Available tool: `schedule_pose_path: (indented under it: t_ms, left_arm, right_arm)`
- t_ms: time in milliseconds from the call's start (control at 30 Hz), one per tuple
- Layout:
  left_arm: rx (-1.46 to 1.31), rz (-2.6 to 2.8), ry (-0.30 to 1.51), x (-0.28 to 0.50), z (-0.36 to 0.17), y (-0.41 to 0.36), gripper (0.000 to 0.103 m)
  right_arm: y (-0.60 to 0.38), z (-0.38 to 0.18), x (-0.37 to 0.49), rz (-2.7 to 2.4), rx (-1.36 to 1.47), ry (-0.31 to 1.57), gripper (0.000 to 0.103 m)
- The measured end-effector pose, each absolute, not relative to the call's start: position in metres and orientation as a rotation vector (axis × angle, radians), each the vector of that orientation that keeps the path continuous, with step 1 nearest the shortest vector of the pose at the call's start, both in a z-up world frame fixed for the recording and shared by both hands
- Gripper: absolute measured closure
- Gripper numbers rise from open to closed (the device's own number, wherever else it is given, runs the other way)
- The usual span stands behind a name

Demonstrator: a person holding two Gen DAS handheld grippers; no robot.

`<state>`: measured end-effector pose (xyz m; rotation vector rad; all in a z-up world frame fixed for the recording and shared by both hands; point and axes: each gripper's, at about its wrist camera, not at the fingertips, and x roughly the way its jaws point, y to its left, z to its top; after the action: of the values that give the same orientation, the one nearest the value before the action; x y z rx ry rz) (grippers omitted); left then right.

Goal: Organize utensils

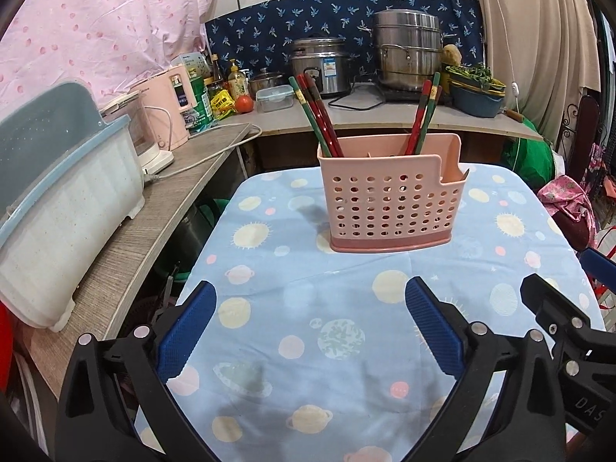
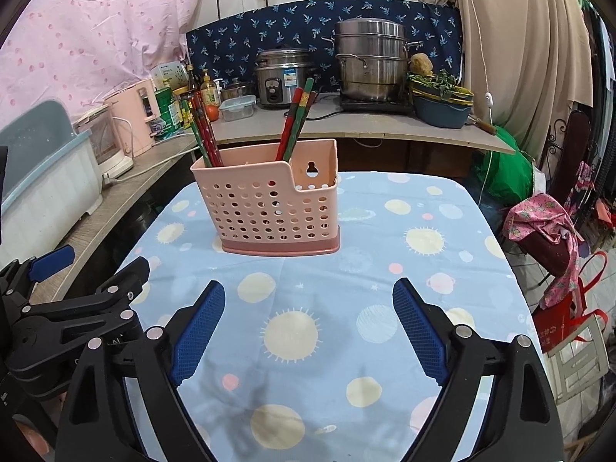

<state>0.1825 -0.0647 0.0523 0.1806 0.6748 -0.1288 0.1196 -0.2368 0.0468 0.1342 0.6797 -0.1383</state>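
Observation:
A pink perforated utensil holder (image 1: 389, 200) (image 2: 265, 208) stands upright on the blue planet-print tablecloth (image 1: 346, 346) (image 2: 346, 346). Red and green chopsticks lean in it as two bunches, one at its left end (image 1: 317, 119) (image 2: 202, 131) and one further right (image 1: 423, 115) (image 2: 296, 123). My left gripper (image 1: 310, 304) hovers over the cloth in front of the holder, open, with nothing between its blue pads (image 1: 192, 331). My right gripper (image 2: 308, 302) is open and empty too, a little right of the holder. Each gripper shows at the edge of the other's view.
A wooden counter (image 1: 154, 223) runs along the left with a blue-lidded plastic bin (image 1: 65, 208), a kettle and a pink appliance. The back shelf holds a rice cooker (image 1: 321, 63), a steel steamer pot (image 1: 408, 52), bottles and bowls (image 1: 477, 94). Bags and cloth (image 2: 546, 227) sit right of the table.

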Motion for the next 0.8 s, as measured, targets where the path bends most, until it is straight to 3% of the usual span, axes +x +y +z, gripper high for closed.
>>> schedule_pose_path:
  t_ms: [800]
  left_arm:
    - [0.19,-0.095,0.7,0.177,0.041,-0.065,0.007]
  right_arm:
    - [-0.232,0.036,0.116,-0.147,0.117,0.71,0.017]
